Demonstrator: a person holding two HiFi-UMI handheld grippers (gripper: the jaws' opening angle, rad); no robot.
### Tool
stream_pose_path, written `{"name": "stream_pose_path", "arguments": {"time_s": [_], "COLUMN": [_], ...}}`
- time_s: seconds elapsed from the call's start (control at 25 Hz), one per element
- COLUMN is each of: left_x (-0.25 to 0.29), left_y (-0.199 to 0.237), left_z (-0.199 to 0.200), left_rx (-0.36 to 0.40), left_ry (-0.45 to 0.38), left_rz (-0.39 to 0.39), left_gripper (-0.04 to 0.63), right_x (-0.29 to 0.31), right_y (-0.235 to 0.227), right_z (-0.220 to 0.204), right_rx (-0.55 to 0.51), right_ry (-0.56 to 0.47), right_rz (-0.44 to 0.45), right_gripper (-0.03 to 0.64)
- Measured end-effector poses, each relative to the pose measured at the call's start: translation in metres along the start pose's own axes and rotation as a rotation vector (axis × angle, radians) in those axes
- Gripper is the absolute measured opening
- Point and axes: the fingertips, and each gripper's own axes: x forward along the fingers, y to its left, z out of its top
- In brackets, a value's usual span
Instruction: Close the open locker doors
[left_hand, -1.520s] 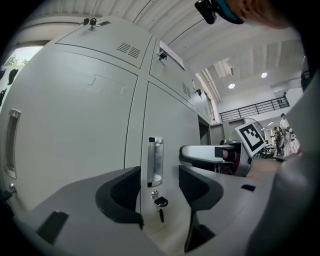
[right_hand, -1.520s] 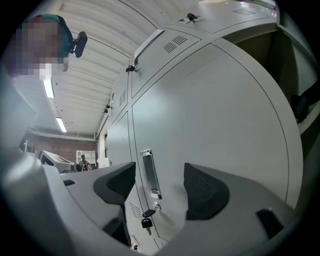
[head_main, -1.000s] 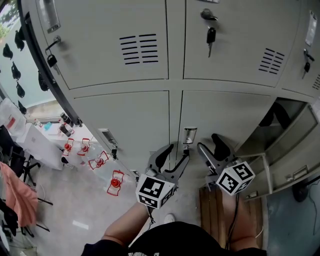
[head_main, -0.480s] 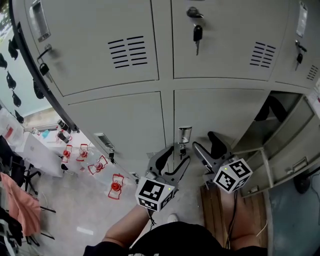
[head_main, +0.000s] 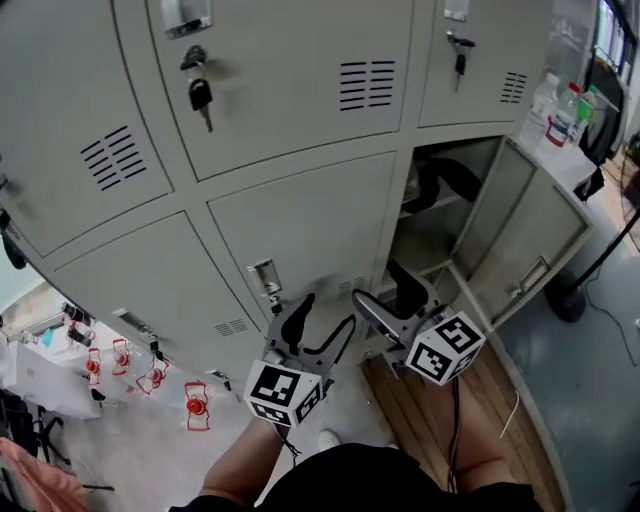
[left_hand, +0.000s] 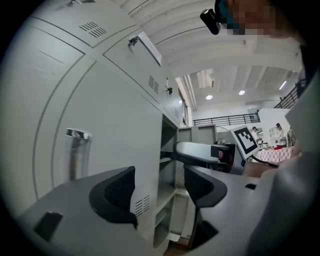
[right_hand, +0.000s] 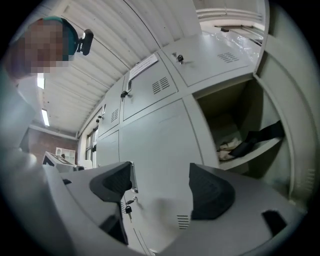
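A bank of grey lockers (head_main: 300, 210) fills the head view. One lower locker door (head_main: 530, 235) stands swung out to the right, and its compartment (head_main: 440, 195) holds a dark strap-like thing (head_main: 450, 175) on a shelf. My left gripper (head_main: 322, 312) is level in front of a closed lower door (left_hand: 110, 150), near its handle (left_hand: 77, 147). Beside it, the right gripper (head_main: 380, 285) is just left of the open compartment (right_hand: 240, 125). Both grippers' jaws have just been opening and are open, with nothing between them (left_hand: 157, 192) (right_hand: 162, 192).
Keys (head_main: 198, 95) hang from an upper locker's lock. Red and white items (head_main: 195, 405) lie on the floor at the left. A wooden board (head_main: 430, 420) lies under my right arm. A black stand base (head_main: 560, 295) sits beyond the open door, and bottles (head_main: 565, 110) stand at the top right.
Both grippers have moved right along the lockers toward the open compartment, and their jaws stand wider. The head view has swung right, bringing the open door fully into view.
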Motion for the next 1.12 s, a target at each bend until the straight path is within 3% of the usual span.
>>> {"name": "stream_pose_path", "arguments": {"time_s": [0.28,0.56,0.8,1.12], "left_x": [0.059,0.092,0.105,0.112], "left_y": [-0.097,-0.184,-0.235,-0.281], "left_z": [-0.001,-0.008,-0.013,-0.019], "left_rx": [-0.030,-0.039,-0.032,-0.027], "left_ry": [0.007,0.032,0.044,0.055], "left_rz": [-0.184,-0.314,-0.363,-0.365], "left_gripper": [0.337,0.339,0.337,0.337], "right_x": [-0.103,-0.201,-0.259,-0.307], "right_y": [-0.045,-0.084,-0.104,-0.128], "right_z": [0.036,0.051,0.060,0.067], "right_rx": [-0.035,-0.030,-0.025,0.003], "right_ry": [-0.020,-0.052,-0.081,-0.097], "right_rz": [-0.138,-0.290,-0.343,-0.367], "right_gripper": [0.370,0.367,0.356,0.331]}}
